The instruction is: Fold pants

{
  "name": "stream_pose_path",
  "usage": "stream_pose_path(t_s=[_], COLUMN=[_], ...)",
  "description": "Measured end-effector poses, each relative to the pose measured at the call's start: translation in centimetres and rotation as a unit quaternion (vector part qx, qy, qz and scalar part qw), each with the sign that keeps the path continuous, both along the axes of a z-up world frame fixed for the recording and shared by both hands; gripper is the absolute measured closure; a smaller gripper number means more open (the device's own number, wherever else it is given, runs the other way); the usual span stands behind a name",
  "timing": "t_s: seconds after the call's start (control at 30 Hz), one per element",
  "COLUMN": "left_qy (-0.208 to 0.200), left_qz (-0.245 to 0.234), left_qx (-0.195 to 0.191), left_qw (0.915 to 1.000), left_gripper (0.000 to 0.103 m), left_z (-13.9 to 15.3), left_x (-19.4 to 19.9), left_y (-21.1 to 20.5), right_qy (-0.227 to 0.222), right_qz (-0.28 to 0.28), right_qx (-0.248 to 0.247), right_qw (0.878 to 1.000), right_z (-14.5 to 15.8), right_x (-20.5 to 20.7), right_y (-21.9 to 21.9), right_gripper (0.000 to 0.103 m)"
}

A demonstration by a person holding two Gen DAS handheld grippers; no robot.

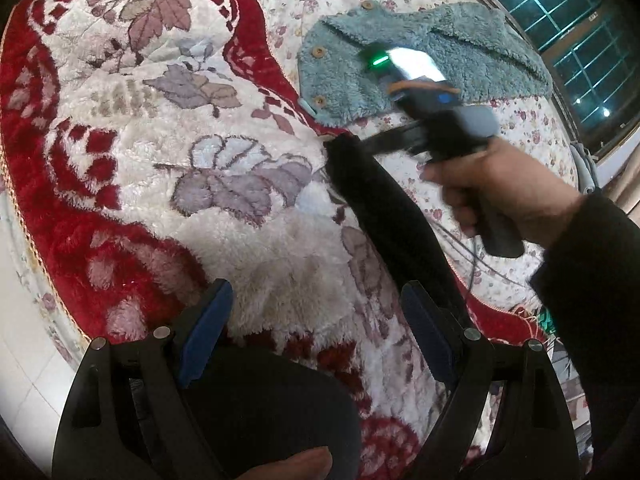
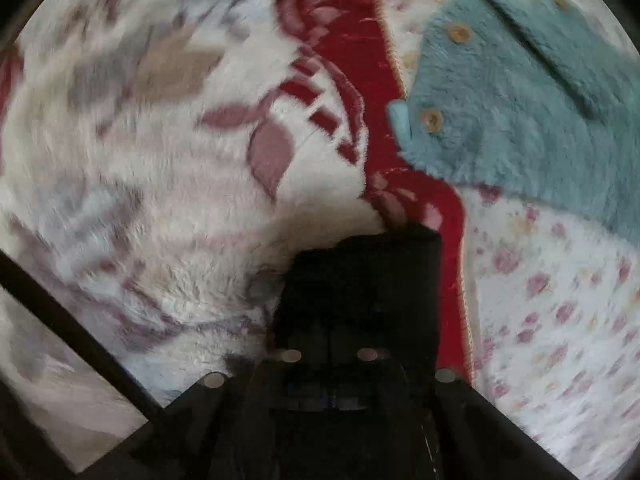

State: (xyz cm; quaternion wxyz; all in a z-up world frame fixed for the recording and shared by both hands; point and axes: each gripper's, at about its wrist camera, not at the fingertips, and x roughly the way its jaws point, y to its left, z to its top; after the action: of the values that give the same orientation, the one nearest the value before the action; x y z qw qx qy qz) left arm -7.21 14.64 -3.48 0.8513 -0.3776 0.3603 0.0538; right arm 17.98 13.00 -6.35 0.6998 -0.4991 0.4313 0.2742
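Black pants on a plush red-and-white blanket.

Left gripper (image 1: 316, 344) gapes wide over the floral blanket (image 1: 168, 128); the black pants (image 1: 384, 216) cross it, their end clenched in the right gripper (image 1: 360, 142). Beyond lie a blue fleece jacket (image 1: 424, 60), flowered quilt (image 1: 532, 136) and barred window (image 1: 576, 20).

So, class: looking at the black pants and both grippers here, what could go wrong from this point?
1. The right gripper pinches only the end of the black pants; the fabric could slip free.
2. The blue fleece jacket lies close by and could get dragged.
3. The left gripper is open, so the pants are unsupported there.
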Motion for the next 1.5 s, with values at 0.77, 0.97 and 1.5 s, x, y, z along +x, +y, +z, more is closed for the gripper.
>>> stream_pose_path(t_s=[0.77, 0.97, 1.5], left_qy=[0.007, 0.008, 0.009], left_qz=[-0.006, -0.006, -0.004], left_qx=[-0.023, -0.024, -0.032], left_qw=[0.9997, 0.9997, 0.9994], left_gripper=[0.017, 0.017, 0.017], left_z=[-0.5, -0.5, -0.7], left_x=[0.1, 0.1, 0.0], left_y=[0.3, 0.3, 0.6], right_qy=[-0.135, -0.034, 0.063], right_qz=[0.050, -0.055, -0.045], right_qx=[-0.089, 0.067, 0.262], right_qw=[0.986, 0.996, 0.962], right_z=[-4.7, 0.9, 10.9], right_x=[-2.6, 1.1, -3.8], right_y=[1.1, 0.0, -4.8], right_gripper=[0.050, 0.092, 0.094])
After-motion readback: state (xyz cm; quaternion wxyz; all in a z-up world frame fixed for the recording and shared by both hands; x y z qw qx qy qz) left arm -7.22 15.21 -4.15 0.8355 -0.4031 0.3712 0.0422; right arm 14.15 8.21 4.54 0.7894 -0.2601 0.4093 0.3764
